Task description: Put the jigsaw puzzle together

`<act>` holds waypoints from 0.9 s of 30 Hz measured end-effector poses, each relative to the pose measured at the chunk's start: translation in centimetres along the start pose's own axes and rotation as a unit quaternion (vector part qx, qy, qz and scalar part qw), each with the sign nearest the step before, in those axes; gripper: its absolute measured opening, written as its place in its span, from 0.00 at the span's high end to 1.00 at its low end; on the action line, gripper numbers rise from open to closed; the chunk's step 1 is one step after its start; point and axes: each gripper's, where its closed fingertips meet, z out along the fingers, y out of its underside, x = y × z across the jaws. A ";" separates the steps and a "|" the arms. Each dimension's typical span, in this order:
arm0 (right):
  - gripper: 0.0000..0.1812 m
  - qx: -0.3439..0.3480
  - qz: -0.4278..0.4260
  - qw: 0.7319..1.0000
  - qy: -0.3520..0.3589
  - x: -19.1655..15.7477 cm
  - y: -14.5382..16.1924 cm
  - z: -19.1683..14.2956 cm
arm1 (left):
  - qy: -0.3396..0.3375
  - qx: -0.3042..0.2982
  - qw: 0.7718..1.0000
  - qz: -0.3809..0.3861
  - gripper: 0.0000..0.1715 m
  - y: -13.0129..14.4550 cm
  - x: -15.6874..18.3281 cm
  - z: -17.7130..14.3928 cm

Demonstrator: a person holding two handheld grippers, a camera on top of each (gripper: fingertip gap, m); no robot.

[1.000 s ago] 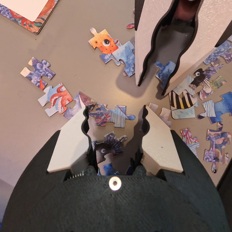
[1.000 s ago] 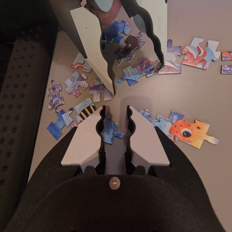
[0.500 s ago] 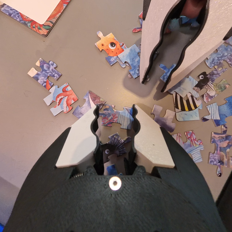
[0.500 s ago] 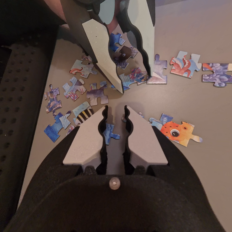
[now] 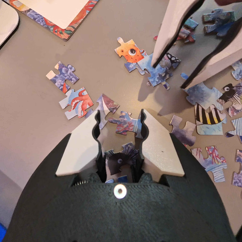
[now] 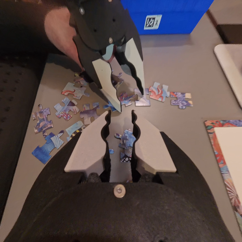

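Observation:
My left gripper (image 5: 120,112) is shut on a black fish puzzle piece (image 5: 120,161), held deep between its fingers. In the right wrist view the left gripper (image 6: 131,102) holds that piece (image 6: 116,79) clear of the grey table, tips low. My right gripper (image 6: 120,111) is open with a narrow gap and empty. It hovers over a blue piece (image 6: 126,140). In the left wrist view the right gripper (image 5: 168,76) stands beside the orange fish piece (image 5: 131,52). Loose pieces lie all around, among them an octopus piece (image 5: 78,103) and a striped fish piece (image 5: 208,117).
The puzzle frame board (image 5: 73,26) lies at the far left, and its border shows in the right wrist view (image 6: 212,137). A white tray (image 6: 229,68) and a blue box (image 6: 170,13) stand beyond it. A black perforated mat (image 6: 13,91) borders the table. A hand (image 6: 60,39) holds the left gripper. The grippers' ends are close to 7 centimeters from one another.
My left gripper closed on the black fish piece and now holds it off the table. My right gripper drew back from the small blue piece and rose, and its fingers opened a little.

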 end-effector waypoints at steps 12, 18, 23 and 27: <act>0.59 0.117 -0.101 0.983 0.097 -2.8 -11.0 -5.2 | -0.015 0.000 1.000 -0.023 0.43 -0.3 -0.8 0.1; 0.52 0.189 -0.176 0.965 0.049 -8.5 -19.4 -5.9 | -0.022 0.002 1.000 -0.012 0.44 -0.5 -0.8 0.4; 0.41 0.253 -0.220 0.939 -0.071 -14.4 -28.0 -5.4 | -0.032 0.006 0.999 -0.015 0.44 -0.4 -1.2 0.3; 0.37 0.270 -0.224 0.915 -0.197 -18.9 -32.6 -3.2 | -0.035 0.011 0.999 -0.017 0.45 -0.4 -1.5 0.4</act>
